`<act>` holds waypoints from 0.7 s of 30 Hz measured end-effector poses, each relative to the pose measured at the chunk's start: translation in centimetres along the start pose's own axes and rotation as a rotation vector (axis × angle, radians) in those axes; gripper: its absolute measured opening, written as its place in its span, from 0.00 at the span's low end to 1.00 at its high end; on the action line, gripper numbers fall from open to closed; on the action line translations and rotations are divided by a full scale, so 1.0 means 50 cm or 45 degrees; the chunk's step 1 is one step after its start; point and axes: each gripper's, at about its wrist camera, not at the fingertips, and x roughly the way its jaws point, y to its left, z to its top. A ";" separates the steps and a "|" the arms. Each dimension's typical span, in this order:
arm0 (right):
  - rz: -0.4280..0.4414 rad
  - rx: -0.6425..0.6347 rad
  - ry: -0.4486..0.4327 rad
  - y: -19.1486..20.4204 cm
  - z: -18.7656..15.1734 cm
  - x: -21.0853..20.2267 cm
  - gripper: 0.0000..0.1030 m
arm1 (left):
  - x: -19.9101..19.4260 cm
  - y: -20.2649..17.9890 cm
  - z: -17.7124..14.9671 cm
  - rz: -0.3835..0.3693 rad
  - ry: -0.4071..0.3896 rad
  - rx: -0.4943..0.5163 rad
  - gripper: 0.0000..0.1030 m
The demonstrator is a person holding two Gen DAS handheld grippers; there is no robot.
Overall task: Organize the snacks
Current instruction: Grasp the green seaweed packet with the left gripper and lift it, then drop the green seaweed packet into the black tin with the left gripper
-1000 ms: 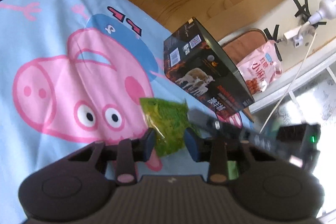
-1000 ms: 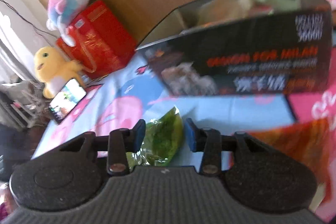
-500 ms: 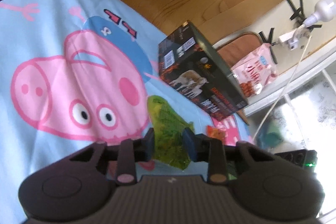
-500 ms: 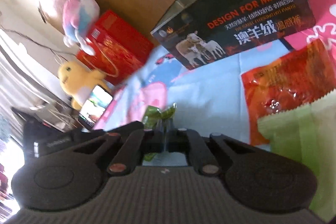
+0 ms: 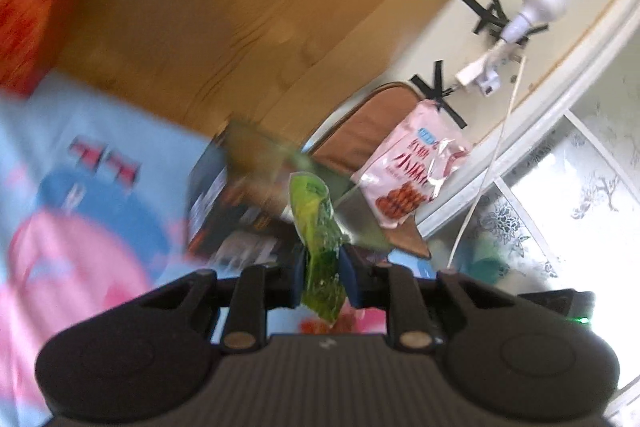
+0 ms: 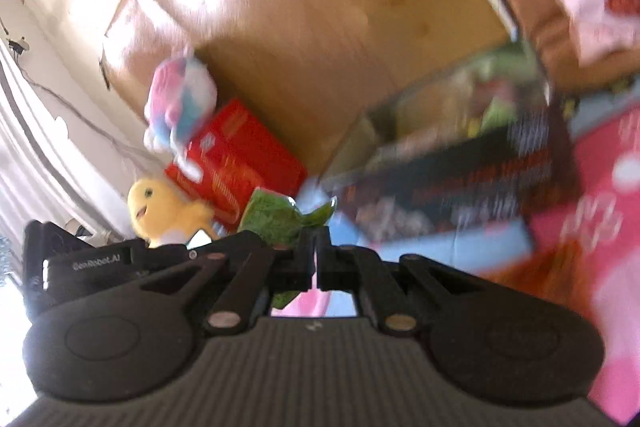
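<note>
A green snack packet (image 5: pixel 320 243) is pinched between the two fingers of my left gripper (image 5: pixel 323 277), lifted off the blue cartoon blanket (image 5: pixel 80 195). The same packet shows in the right wrist view (image 6: pixel 280 219), held by its corner in my right gripper (image 6: pixel 318 263), whose jaws are closed together. Beyond it lies an open dark cardboard box (image 5: pixel 240 203), also in the right wrist view (image 6: pixel 460 183), with packets inside. Both views are motion-blurred.
A pink snack bag (image 5: pixel 412 171) leans on a brown cushion by the wall. A red box (image 6: pixel 236 159), a yellow plush (image 6: pixel 164 211) and a pink-blue plush (image 6: pixel 180 103) stand at the bed's far side. An orange packet (image 6: pixel 532 271) lies on the blanket.
The green packet has been lifted off the blanket, held by both grippers, and carried toward the dark box. The right gripper closed on its corner about half a second ago.
</note>
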 end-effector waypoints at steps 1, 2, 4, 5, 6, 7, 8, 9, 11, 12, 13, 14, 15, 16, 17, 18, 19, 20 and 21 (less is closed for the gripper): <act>-0.013 -0.015 -0.022 -0.002 0.015 0.000 0.04 | 0.018 -0.012 0.016 -0.002 0.002 0.023 0.18; -0.029 -0.028 -0.041 -0.004 0.033 0.001 0.04 | 0.037 -0.023 0.031 -0.002 0.005 0.051 0.18; -0.075 -0.065 -0.079 -0.011 0.066 0.006 0.04 | 0.072 -0.039 0.054 -0.002 0.013 0.096 0.18; -0.093 -0.080 -0.092 -0.018 0.081 0.007 0.04 | 0.094 -0.047 0.064 0.001 0.019 0.124 0.18; -0.115 -0.088 -0.106 -0.027 0.096 0.012 0.04 | 0.111 -0.052 0.070 0.007 0.023 0.149 0.19; -0.133 -0.090 -0.115 -0.037 0.105 0.017 0.04 | 0.134 -0.058 0.077 0.020 0.029 0.177 0.19; -0.151 -0.091 -0.123 -0.049 0.116 0.024 0.04 | 0.151 -0.059 0.079 0.033 0.038 0.198 0.20; -0.175 -0.099 -0.131 -0.061 0.125 0.032 0.04 | 0.172 -0.060 0.081 0.059 0.046 0.220 0.20; -0.248 -0.140 -0.140 -0.078 0.134 0.053 0.05 | 0.208 -0.059 0.080 0.144 0.052 0.261 0.34; -0.286 -0.165 -0.143 -0.086 0.135 0.064 0.09 | 0.221 -0.059 0.081 0.196 0.052 0.282 0.39; -0.322 -0.189 -0.142 -0.092 0.135 0.072 0.10 | 0.232 -0.060 0.079 0.249 0.053 0.309 0.40; -0.363 -0.216 -0.141 -0.099 0.135 0.081 0.11 | 0.237 -0.059 0.076 0.288 0.055 0.334 0.40; -0.399 -0.235 -0.137 -0.104 0.133 0.085 0.13 | 0.232 -0.056 0.073 0.291 0.053 0.340 0.40; -0.416 -0.239 -0.135 -0.106 0.130 0.084 0.15 | 0.220 -0.052 0.071 0.272 0.047 0.334 0.40; -0.409 -0.234 -0.143 -0.108 0.125 0.076 0.15 | 0.202 -0.048 0.067 0.249 0.036 0.326 0.40; -0.381 -0.224 -0.154 -0.110 0.121 0.063 0.15 | 0.185 -0.047 0.064 0.241 0.025 0.324 0.40; -0.369 -0.213 -0.162 -0.109 0.118 0.052 0.15 | 0.161 -0.045 0.058 0.240 0.009 0.324 0.40; -0.366 -0.207 -0.171 -0.107 0.112 0.038 0.15 | 0.140 -0.043 0.052 0.238 0.001 0.320 0.40; -0.362 -0.203 -0.180 -0.105 0.106 0.024 0.15 | 0.113 -0.038 0.042 0.233 -0.007 0.309 0.40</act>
